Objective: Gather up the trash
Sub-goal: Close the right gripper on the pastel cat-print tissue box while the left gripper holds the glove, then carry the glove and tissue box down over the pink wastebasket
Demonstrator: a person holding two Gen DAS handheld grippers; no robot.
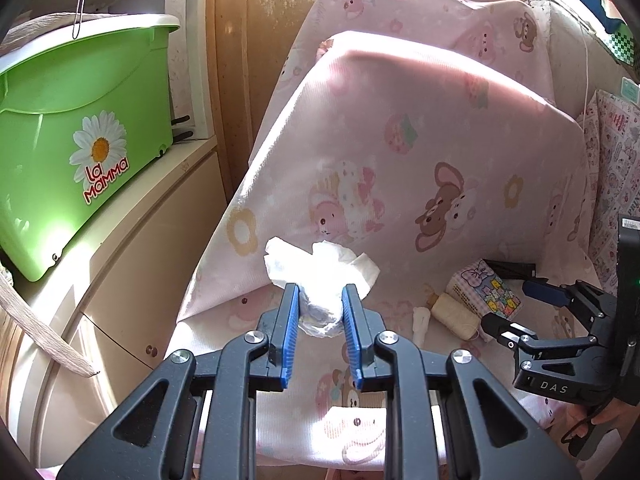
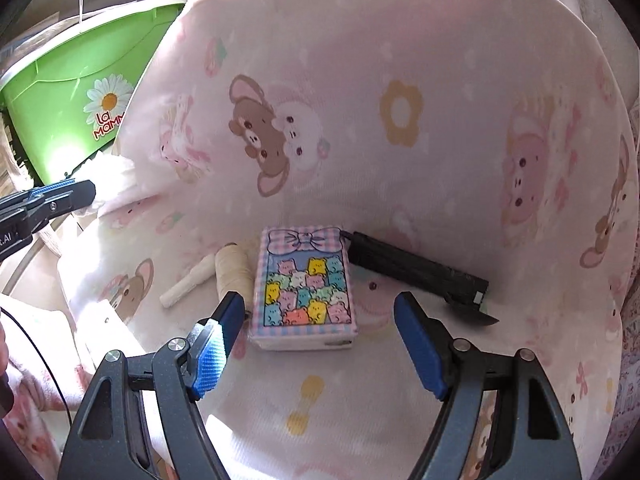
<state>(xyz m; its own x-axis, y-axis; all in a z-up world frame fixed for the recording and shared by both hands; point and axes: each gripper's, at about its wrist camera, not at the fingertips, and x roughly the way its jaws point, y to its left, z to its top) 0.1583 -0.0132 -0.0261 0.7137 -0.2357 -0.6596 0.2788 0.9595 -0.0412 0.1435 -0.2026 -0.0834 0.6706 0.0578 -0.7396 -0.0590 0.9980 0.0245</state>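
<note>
Left gripper [image 1: 321, 294] pinching tissue [image 1: 320, 268], right gripper [image 2: 320, 308] spread over tissue pack [image 2: 306, 286], thread spool [image 2: 232, 270] at its 9 o'clock, black bar [image 2: 416, 268] at 2 o'clock, pillow [image 2: 400, 100] behind.

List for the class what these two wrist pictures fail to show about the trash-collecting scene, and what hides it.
- Green tub: its inside is hidden by its own wall in both views.
- Crumpled tissue: its lower part is hidden between the left claw in the left view, and washed out by glare.
- Black object: its left end is hidden behind the gummy-bear packet in the right view; what it is stays unclear.
</note>
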